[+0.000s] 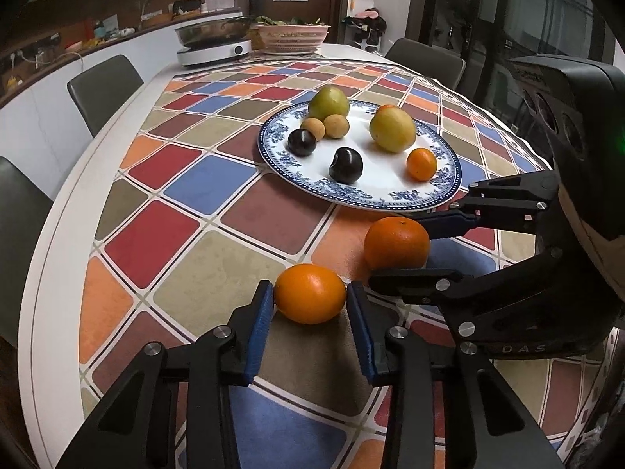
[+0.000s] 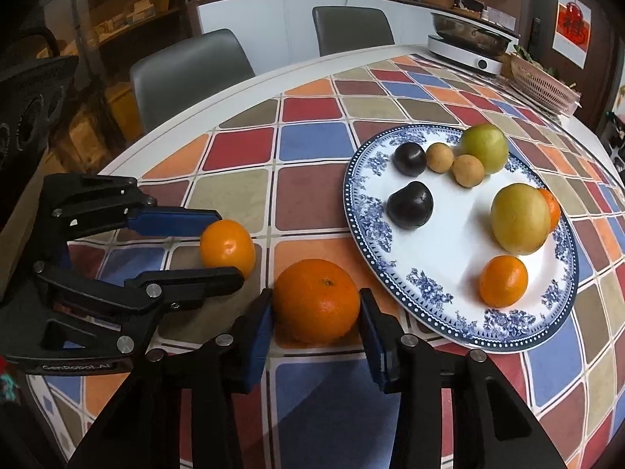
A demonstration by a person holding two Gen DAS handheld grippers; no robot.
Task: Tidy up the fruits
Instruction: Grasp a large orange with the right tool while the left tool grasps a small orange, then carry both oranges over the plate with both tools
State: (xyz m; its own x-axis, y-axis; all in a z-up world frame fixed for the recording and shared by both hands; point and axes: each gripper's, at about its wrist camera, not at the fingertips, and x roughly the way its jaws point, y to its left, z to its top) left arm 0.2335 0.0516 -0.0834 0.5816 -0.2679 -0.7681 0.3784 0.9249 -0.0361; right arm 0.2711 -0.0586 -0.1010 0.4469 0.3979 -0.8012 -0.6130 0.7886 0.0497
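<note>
Two oranges rest on the checked tablecloth in front of a blue-and-white plate [image 1: 449, 191] [image 2: 367, 230]. My left gripper [image 1: 308, 299] [image 2: 230, 244] is open, its blue pads on either side of the lighter orange [image 1: 309, 294] [image 2: 227, 249]. My right gripper [image 2: 315, 306] [image 1: 394, 244] is open around the darker orange [image 2: 316, 301] [image 1: 396, 243], fingers close to its sides. The plate holds two green-yellow fruits [image 1: 392, 128], two dark plums [image 1: 345, 165], two small brown fruits [image 1: 336, 126] and small oranges [image 1: 421, 163].
An induction cooker with a pan [image 1: 214, 41] [image 2: 468, 45] and a pink basket [image 1: 293, 37] [image 2: 541, 84] stand at the table's far end. Grey chairs [image 1: 103, 90] [image 2: 187, 74] line the table's edges.
</note>
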